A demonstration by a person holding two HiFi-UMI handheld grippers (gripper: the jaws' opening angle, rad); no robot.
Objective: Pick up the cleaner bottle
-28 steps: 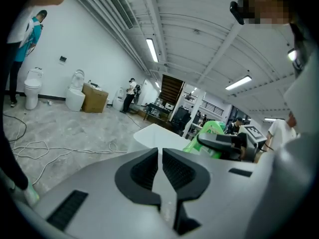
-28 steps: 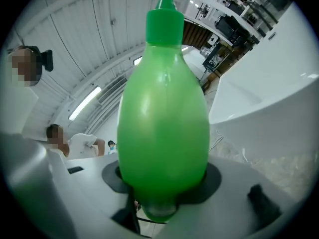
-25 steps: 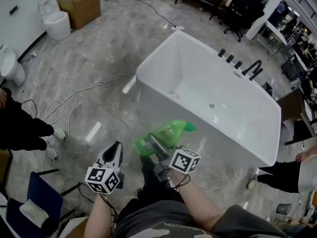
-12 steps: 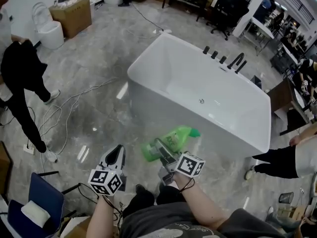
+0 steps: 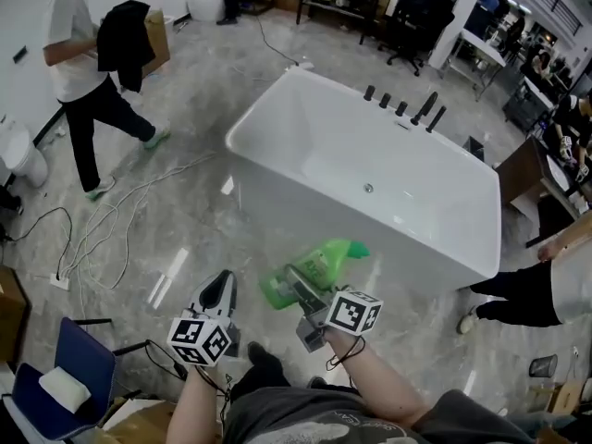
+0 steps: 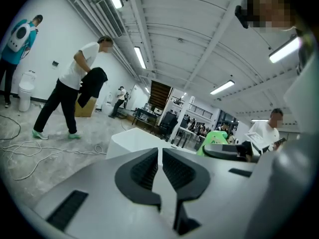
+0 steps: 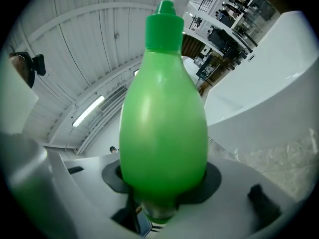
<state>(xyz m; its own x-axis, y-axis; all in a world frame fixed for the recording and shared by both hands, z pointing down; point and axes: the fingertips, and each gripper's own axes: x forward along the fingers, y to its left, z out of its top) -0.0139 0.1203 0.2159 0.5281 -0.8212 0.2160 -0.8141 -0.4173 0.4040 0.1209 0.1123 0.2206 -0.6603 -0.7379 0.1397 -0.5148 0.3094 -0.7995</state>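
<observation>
1. Cleaner bottle point(image 5: 312, 268): green plastic, pear-shaped body, conical cap point(image 5: 357, 247). It is off the floor, carried in front of you, lying close to level with its cap toward the bathtub point(image 5: 262, 104).
2. Handling, as a judgement: the glossy skin is likely slippery, and the thin moulded wall probably gives under a hard squeeze. Its weight depends on the fill, which you cannot see. It is not fragile.
3. Hold point: the wide lower belly, where the pads get the most surface. The narrow neck would pivot.
4. Right gripper point(image 5: 298, 283): its jaws are closed on that belly, one pad on each side, set fairly wide by the bottle's girth. In the right gripper view the bottle point(image 7: 164, 118) stands straight out from the pads. The long cap end overhangs, so expect it to lever if you swing.
5. Left gripper point(image 5: 218, 287): its jaws are drawn together on nothing, and it is held beside the right one, clear of the bottle.
6. Surroundings: a grey stone floor point(image 5: 185, 202) with loose cables point(image 5: 111, 215).
</observation>
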